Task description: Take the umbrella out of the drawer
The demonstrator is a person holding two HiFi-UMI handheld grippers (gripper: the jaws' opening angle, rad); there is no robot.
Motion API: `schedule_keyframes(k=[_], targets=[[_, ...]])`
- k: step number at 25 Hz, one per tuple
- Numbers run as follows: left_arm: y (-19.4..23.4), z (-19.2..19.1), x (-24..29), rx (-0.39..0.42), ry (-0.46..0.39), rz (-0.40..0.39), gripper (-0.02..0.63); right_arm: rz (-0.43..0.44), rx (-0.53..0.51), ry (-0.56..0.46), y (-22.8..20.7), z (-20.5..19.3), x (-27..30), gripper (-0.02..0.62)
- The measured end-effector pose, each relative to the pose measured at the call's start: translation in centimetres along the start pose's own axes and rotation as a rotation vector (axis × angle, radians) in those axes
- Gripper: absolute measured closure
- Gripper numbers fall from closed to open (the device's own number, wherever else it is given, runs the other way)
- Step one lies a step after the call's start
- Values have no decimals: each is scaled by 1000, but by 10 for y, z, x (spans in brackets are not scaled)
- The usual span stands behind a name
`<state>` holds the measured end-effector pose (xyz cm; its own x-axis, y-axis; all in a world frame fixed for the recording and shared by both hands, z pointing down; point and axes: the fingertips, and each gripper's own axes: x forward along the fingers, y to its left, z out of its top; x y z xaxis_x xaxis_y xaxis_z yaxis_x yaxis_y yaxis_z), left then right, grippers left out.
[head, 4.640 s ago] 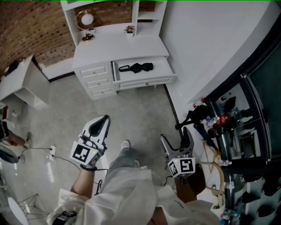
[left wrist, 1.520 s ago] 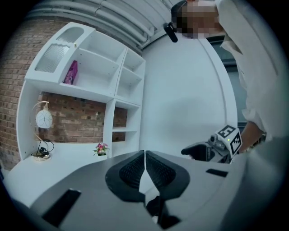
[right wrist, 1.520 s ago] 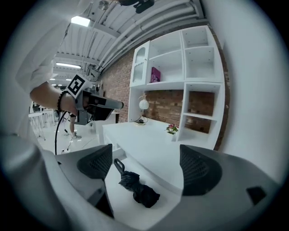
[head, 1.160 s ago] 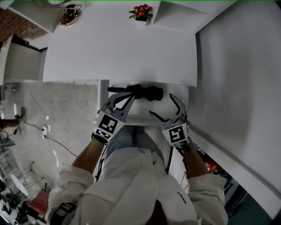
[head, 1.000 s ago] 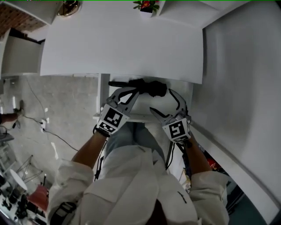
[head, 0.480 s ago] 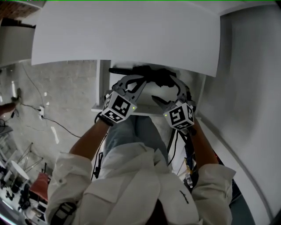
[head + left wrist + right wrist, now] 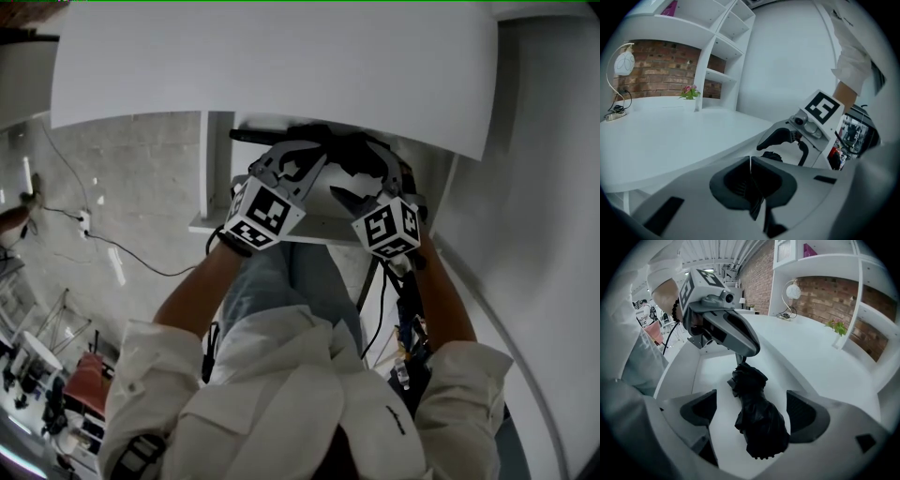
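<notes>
Grippers (image 7: pixel 300 161) reach into an open white drawer (image 7: pixel 711 377) where a folded black umbrella (image 7: pixel 757 423) lies.
The right gripper (image 7: pixel 753 412) has its jaws spread wide, and the umbrella rests on the drawer floor between them (crumpled fabric, lying lengthways). The left gripper (image 7: pixel 751 161) has its jaws pressed together with nothing seen between them. Its tip is just beside the umbrella's far end, contact unclear. The white desk top (image 7: pixel 272 66) overhangs the drawer's back.

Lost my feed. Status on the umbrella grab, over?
Left gripper shut, nothing seen between fingers. Right gripper open, straddling umbrella. Umbrella lying in drawer. Nothing blocking.
</notes>
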<state>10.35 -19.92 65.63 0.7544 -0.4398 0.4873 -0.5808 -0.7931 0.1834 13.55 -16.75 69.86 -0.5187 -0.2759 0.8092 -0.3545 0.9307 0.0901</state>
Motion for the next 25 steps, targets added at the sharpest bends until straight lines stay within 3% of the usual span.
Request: schedule_keyframes(k=[17,25], targets=[[3,-3,9,-44,-50,-15,578,164,-173,130,4,-23,63,118],[7,-7,6,-62,-91,-9,578,188,-199,167,6,-37,81,138]])
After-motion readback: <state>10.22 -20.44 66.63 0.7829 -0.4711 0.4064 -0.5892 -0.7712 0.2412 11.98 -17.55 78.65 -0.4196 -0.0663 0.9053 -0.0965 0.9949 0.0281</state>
